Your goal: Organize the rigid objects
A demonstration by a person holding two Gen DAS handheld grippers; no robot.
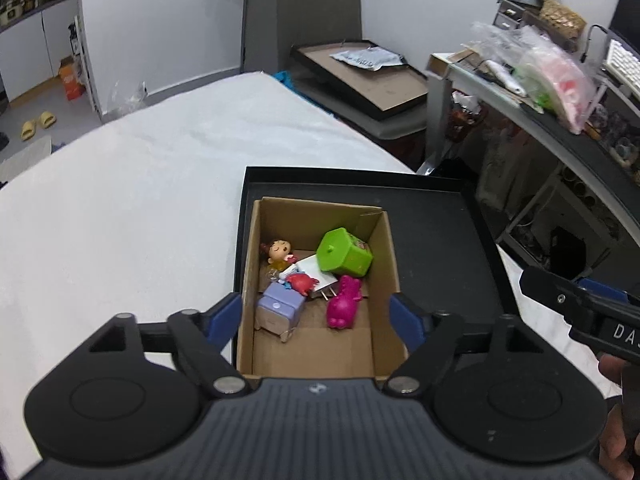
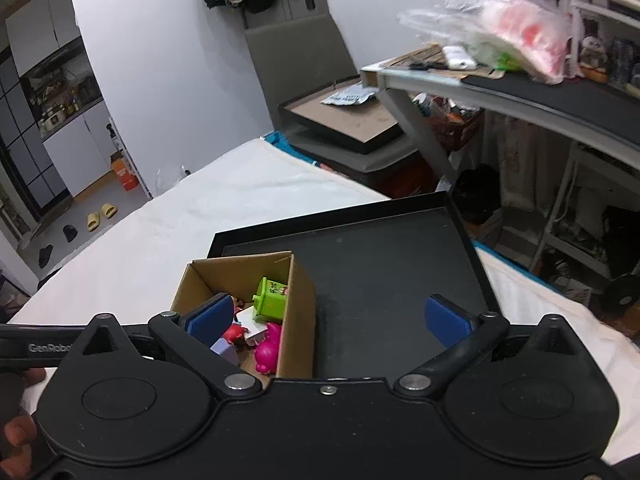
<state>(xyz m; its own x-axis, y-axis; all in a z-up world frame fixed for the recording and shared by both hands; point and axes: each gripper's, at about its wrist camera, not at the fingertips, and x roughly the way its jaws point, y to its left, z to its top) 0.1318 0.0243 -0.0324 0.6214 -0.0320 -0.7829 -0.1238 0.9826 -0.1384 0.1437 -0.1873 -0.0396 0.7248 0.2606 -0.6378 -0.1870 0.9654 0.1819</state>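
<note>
Both grippers hover wide open, empty: the left gripper (image 1: 318, 314) straddles the open brown cardboard box (image 1: 384, 264) in the shallow black tray (image 1: 440, 240); the right gripper (image 2: 326, 318) beside it. Inside lie a green plastic cube (image 1: 344, 256), magenta hippo figure (image 1: 344, 306), lilac toy (image 1: 278, 308) and doll (image 1: 278, 254). "GenRobo" is readable in the right view, "DA" in the left.

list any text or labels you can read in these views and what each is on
"DA", cut off by the frame edge: on the right gripper body, left wrist view.
"GenRobo", cut off behind the right gripper: on the left gripper body, right wrist view.
Sticker on the green cube toy: too small to read.
Orange box on the floor: print blurred.
</note>
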